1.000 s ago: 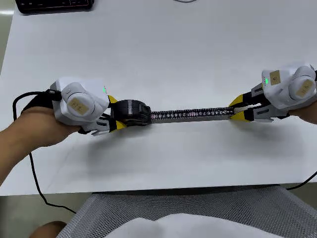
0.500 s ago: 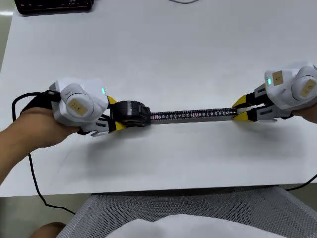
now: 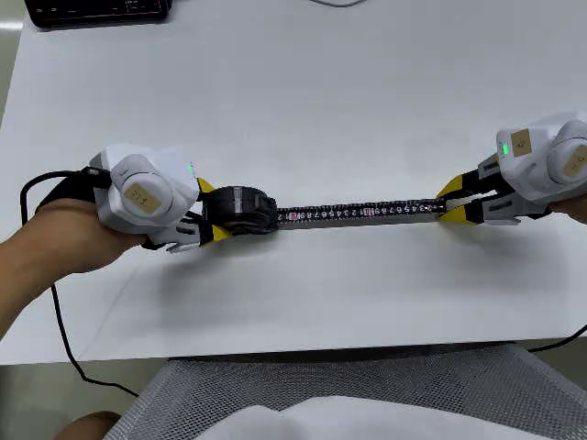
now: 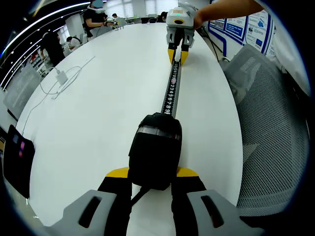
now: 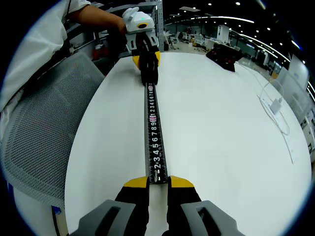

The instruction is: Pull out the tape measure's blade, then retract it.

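White workbench, stretching blade across.
Clamping tape measure case in left gripper; pinching blade tip in right gripper, jaws nearly together.

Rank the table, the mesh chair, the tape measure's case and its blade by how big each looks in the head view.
1. table, by far the largest.
2. mesh chair, cut off by the bottom edge.
3. tape measure's case and blade: not ranked. The blade is much longer but thin, and the case is short but bulkier.

An open-plan office: long white table, mesh chair, keyboard, and rows of ceiling lights overhead.
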`<action>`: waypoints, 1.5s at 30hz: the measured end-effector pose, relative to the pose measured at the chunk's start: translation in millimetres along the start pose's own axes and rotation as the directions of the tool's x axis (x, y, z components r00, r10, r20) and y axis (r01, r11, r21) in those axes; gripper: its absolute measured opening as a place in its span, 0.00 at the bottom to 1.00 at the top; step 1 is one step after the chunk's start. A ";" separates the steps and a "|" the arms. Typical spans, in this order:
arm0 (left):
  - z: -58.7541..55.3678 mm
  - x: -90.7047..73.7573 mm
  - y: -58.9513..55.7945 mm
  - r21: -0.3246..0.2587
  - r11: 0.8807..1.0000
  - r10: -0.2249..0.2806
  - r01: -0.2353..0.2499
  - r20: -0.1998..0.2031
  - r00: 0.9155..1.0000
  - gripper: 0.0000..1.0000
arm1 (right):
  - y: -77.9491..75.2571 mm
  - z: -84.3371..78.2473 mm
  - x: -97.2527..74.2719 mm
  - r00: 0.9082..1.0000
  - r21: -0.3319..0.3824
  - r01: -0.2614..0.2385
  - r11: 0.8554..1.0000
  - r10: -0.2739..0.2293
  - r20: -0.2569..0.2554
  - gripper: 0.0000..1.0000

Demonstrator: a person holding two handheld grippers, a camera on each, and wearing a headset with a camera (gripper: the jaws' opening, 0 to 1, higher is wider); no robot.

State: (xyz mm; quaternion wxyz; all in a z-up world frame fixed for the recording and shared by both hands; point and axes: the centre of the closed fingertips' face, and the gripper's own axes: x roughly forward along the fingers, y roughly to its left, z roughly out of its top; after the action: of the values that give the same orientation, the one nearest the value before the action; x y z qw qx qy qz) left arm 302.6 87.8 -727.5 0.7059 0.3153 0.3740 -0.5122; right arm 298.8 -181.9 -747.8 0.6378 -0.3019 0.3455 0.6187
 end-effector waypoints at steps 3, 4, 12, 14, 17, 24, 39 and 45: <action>-0.1 -0.1 0.1 0.000 1.000 0.000 0.000 0.000 1.000 0.26 | -0.4 -2.4 -1.8 1.000 0.002 0.001 1.000 -0.001 -0.005 0.09; -0.1 0.0 0.1 0.000 1.000 0.001 -0.001 -0.001 1.000 0.26 | -0.6 -3.7 -2.5 1.000 0.002 0.002 1.000 -0.002 -0.009 0.09; -0.4 0.4 0.3 0.001 1.000 0.002 -0.002 -0.003 1.000 0.26 | -1.1 -10.2 -6.8 1.000 0.011 0.003 1.000 -0.003 -0.021 0.09; -0.3 0.7 0.3 -0.001 1.000 0.002 -0.002 -0.002 1.000 0.26 | -0.9 -10.6 -5.7 1.000 0.014 0.004 1.000 -0.004 -0.023 0.09; -0.4 0.8 0.3 0.000 1.000 0.005 -0.005 -0.003 1.000 0.26 | -3.5 -11.6 -5.8 0.999 0.010 0.011 1.000 -0.011 -0.037 0.09; 0.8 1.0 -0.6 0.006 1.000 0.010 -0.010 -0.010 1.000 0.26 | -4.7 -10.0 -4.0 0.998 0.012 0.012 1.000 -0.011 -0.056 0.10; 2.9 1.4 -0.5 -0.040 0.999 0.007 -0.008 -0.001 1.000 0.27 | -0.5 -8.8 -2.4 0.997 0.019 0.022 1.000 -0.020 -0.074 0.12; 3.5 1.4 -0.4 -0.049 0.999 0.005 -0.005 0.003 1.000 0.28 | 0.4 -9.5 -2.5 0.997 0.011 0.024 1.000 -0.023 -0.080 0.12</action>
State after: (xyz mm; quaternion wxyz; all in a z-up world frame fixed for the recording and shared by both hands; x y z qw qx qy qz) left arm 303.2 84.1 -726.9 0.7152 0.2980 0.3848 -0.5016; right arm 297.8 -191.0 -751.3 0.6327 -0.3265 0.3709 0.5963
